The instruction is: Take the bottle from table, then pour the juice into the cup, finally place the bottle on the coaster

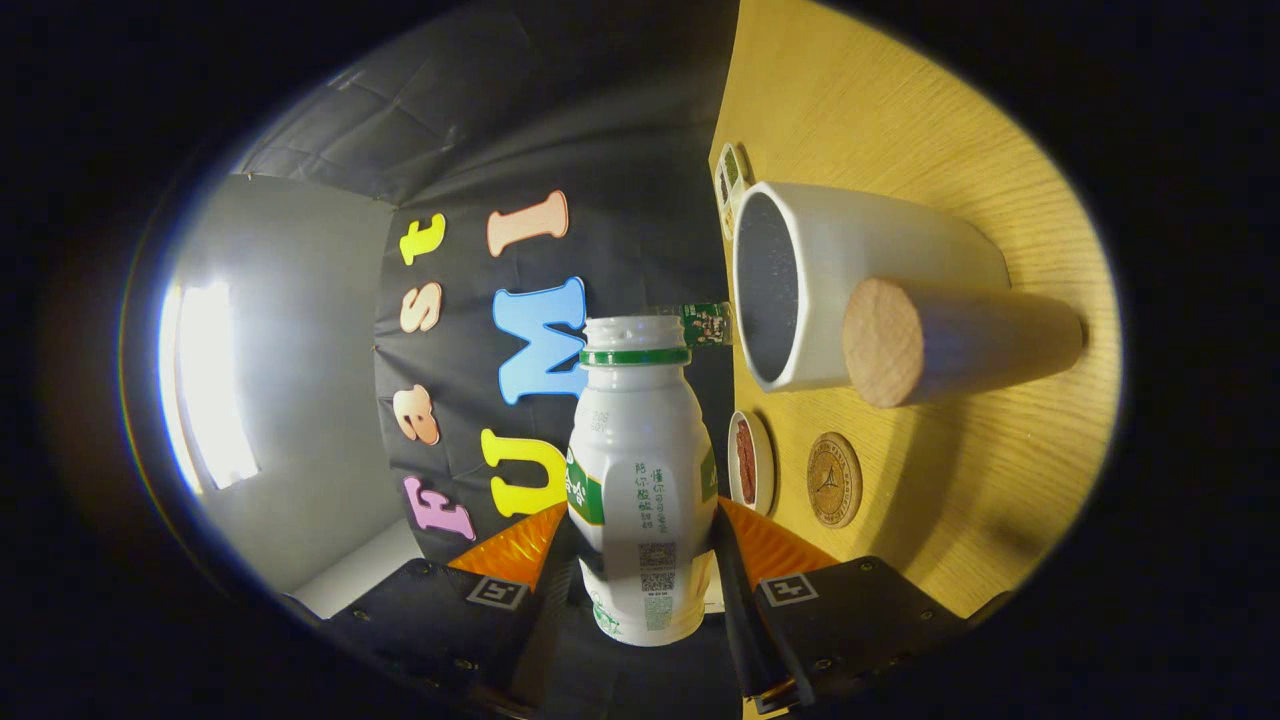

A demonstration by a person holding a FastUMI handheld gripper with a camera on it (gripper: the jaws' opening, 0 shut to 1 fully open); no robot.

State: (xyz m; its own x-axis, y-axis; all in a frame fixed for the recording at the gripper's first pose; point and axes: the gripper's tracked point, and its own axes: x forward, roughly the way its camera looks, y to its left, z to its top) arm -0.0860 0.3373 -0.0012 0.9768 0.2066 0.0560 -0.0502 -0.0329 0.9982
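On the wooden table (900,100), cup (850,290) and cylinder (960,340) beyond fingers (735,560) grasping bottle (640,480).

A bright light panel (205,385) on the pale booth wall (300,330) is blown out to white glare and lights everything from that side. The bottle (640,470) and cup (850,280) look sharp and evenly lit. The cup and a cylinder (960,340) throw soft dark shadows across the desk (900,120). Fisheye bending curves straight lines toward the rim, where brightness falls off
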